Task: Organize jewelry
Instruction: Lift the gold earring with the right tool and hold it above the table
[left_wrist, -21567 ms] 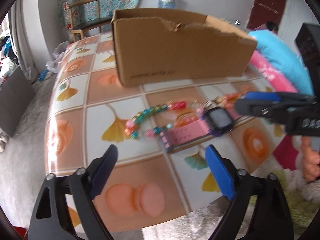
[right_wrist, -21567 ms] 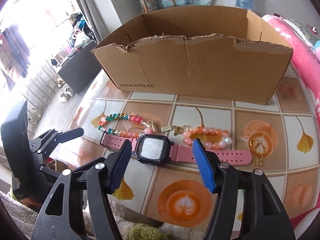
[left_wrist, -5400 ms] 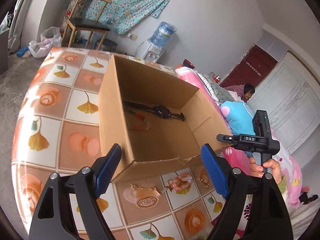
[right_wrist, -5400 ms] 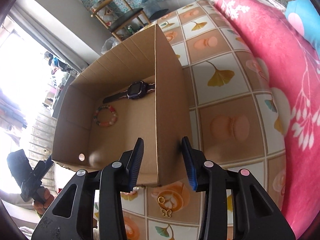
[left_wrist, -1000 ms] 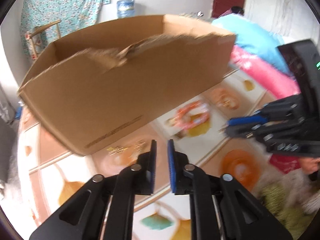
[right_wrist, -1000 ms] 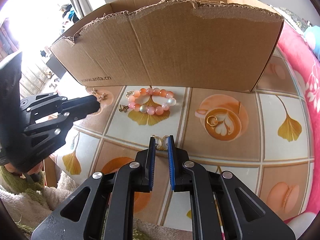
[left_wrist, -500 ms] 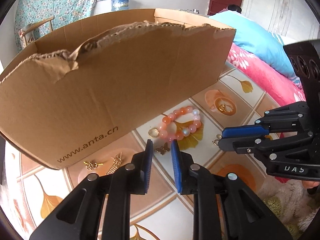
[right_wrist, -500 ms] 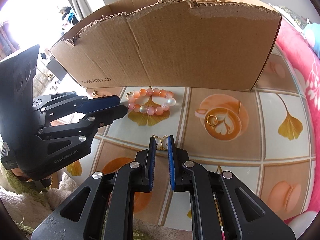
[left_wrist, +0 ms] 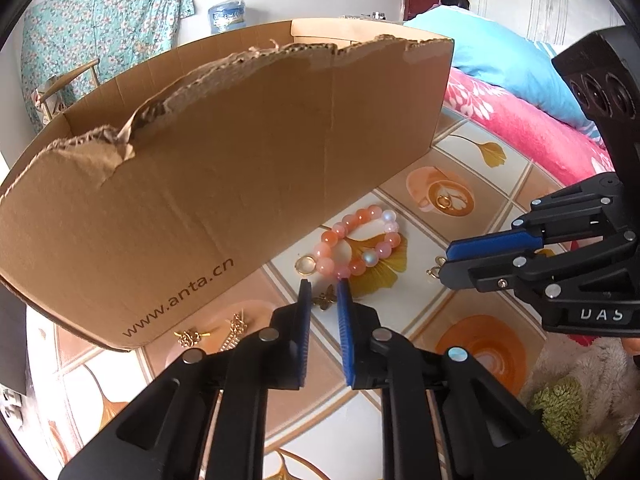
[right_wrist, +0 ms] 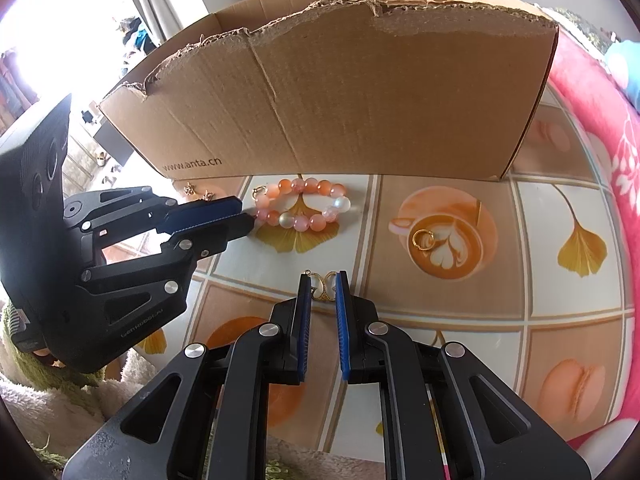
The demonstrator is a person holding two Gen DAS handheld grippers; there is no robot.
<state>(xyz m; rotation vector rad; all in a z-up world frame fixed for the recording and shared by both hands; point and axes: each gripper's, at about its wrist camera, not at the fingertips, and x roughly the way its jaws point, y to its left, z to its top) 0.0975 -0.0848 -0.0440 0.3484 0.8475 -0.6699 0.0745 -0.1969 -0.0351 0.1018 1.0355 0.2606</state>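
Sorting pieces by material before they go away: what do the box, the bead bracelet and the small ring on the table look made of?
Box: corrugated cardboard, matte brown, fluting showing along its torn rim. Bead bracelet: glossy translucent orange and milky beads, either glass or stone; unclear which. Ring: shiny gold-coloured metal, judging by its glint.

Inside of cardboard box (left_wrist: 248, 168) hidden behind torn front wall in both views; contents not visible
Gold butterfly charm (left_wrist: 325, 299) partly masked by left gripper (left_wrist: 323, 292) pads; pad contact unclear
Gold earring (right_wrist: 323, 280) half covered by right gripper (right_wrist: 320, 284) pads; shape hard to make out
Small gold pieces (left_wrist: 212, 332) under box corner too small to identify
Hand (right_wrist: 44, 354) behind left gripper body, only sliver showing
Person (left_wrist: 454, 0) by far door tiny, mostly behind blue bedding (left_wrist: 500, 64)
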